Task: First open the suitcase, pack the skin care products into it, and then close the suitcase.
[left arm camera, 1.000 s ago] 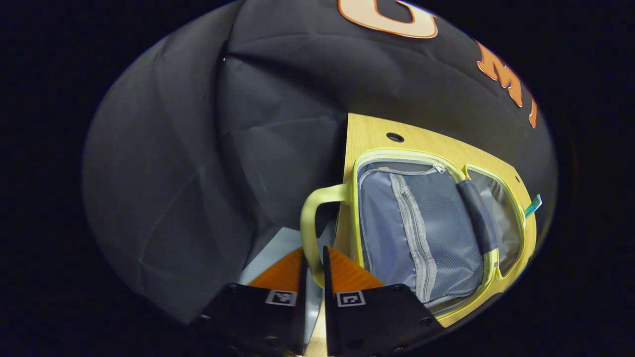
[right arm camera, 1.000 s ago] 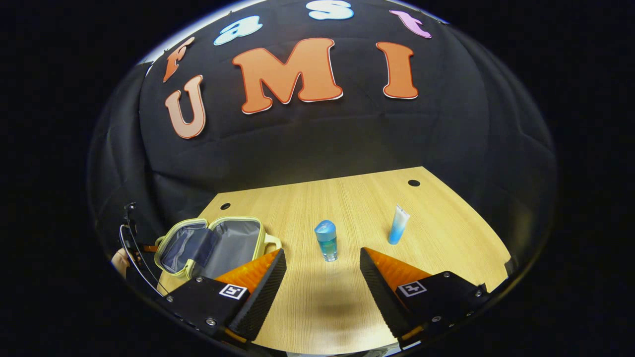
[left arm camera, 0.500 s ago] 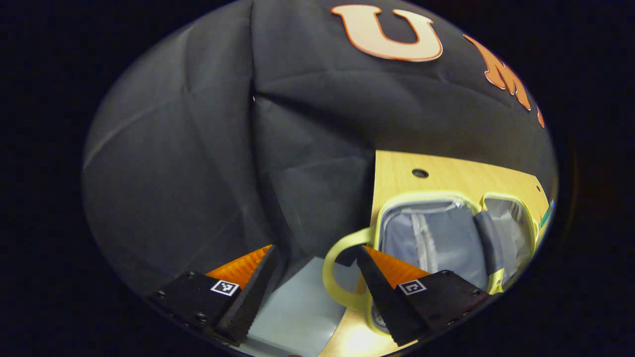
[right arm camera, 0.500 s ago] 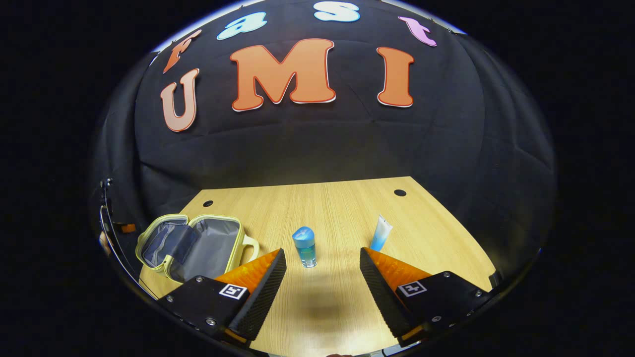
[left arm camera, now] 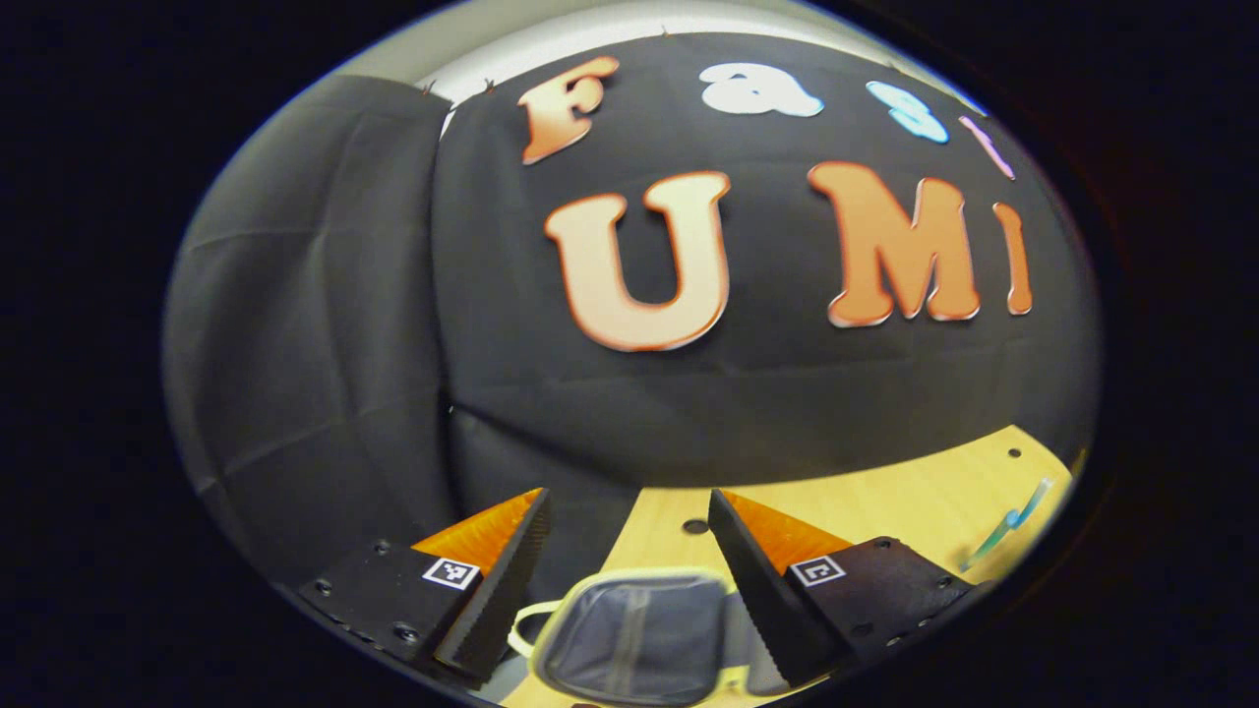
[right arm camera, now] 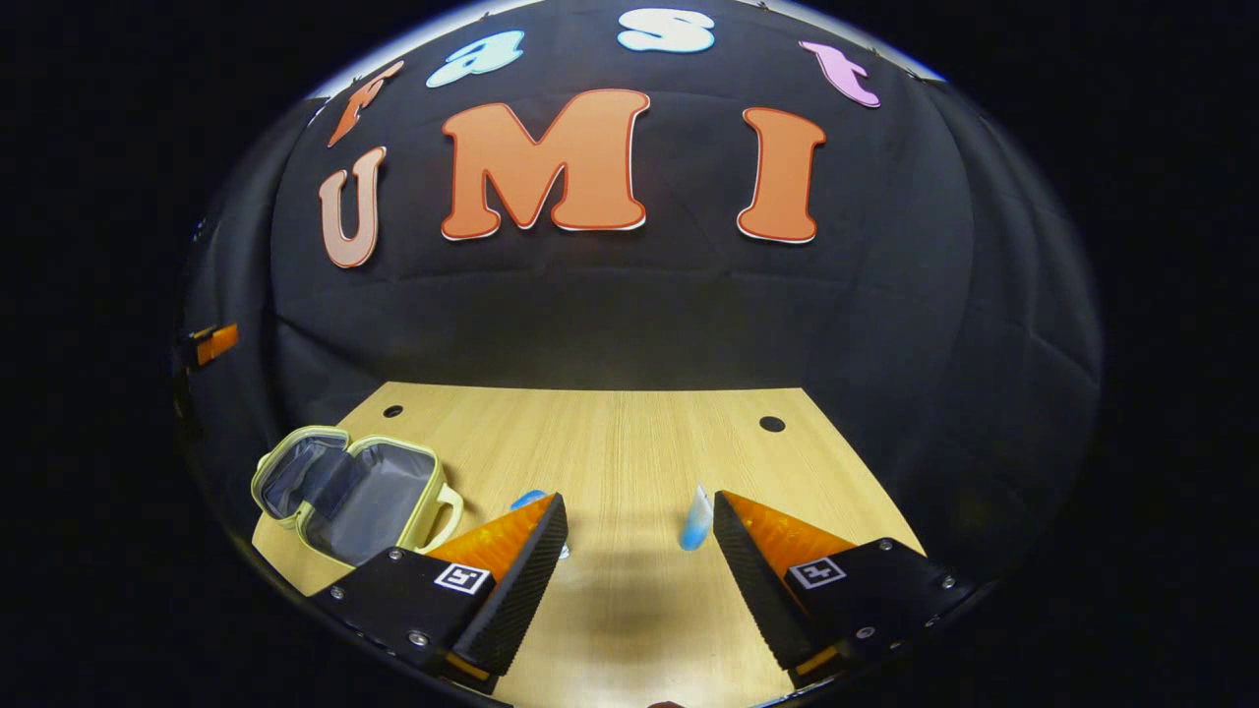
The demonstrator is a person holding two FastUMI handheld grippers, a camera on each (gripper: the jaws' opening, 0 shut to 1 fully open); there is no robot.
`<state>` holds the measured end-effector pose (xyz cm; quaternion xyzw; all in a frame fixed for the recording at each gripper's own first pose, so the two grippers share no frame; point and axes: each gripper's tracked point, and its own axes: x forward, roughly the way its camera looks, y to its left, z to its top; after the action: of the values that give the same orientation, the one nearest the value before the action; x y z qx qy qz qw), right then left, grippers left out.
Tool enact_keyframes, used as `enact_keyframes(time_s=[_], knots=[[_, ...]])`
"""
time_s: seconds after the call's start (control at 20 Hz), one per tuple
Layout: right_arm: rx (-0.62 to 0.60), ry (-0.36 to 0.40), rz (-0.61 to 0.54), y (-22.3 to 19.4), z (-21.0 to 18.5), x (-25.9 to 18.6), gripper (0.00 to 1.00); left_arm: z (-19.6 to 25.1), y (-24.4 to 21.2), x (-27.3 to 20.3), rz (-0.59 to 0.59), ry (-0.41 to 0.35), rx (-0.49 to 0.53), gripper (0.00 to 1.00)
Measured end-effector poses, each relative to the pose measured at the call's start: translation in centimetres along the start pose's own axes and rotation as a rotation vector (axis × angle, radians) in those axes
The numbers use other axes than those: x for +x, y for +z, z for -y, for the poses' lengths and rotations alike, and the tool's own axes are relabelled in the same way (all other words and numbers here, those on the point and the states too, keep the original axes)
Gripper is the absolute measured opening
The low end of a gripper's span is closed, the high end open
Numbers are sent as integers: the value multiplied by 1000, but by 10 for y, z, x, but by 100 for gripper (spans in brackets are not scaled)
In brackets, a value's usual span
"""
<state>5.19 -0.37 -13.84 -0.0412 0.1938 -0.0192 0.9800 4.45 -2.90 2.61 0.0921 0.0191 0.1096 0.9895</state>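
Observation:
The small suitcase (right arm camera: 344, 487), yellow-green trimmed with grey lining, lies open on the left of the wooden table (right arm camera: 620, 442). My right gripper (right arm camera: 639, 500) is open above the table's front. A blue-capped bottle (right arm camera: 531, 499) peeks out behind its left finger, and a white-and-blue tube (right arm camera: 695, 521) stands just inside its right finger. In the left gripper view, the open suitcase (left arm camera: 629, 639) lies below and between the fingers of my open left gripper (left arm camera: 629, 501), which holds nothing. The tube (left arm camera: 1003, 521) shows blurred at the far right.
The table has round cable holes near its back corners (right arm camera: 772, 424) (right arm camera: 393, 411). The booth's black cloth wall (right arm camera: 629, 315) rises directly behind the table's back edge. Bare wood lies between the suitcase and the two products.
My left gripper opened, let go of the suitcase handle and drew back and up. My right gripper shifted so the bottle and tube now sit at its fingertips.

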Motion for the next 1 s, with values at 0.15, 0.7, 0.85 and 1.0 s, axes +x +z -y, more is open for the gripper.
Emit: enact_keyframes(time_s=[0.15,0.7,0.85,1.0], knots=[[48,21,-6,4,10,4,95,102,30,-22,75,-108,-7,100],[43,-62,-4,-16,77,14,95,447,-79,-40,-65,-491,-142,98],[30,-85,-33,-32,100,20,95,481,-99,-42,-71,-498,-131,99],[25,-99,-49,-40,116,24,95,506,-132,-36,-106,-471,-104,99]])
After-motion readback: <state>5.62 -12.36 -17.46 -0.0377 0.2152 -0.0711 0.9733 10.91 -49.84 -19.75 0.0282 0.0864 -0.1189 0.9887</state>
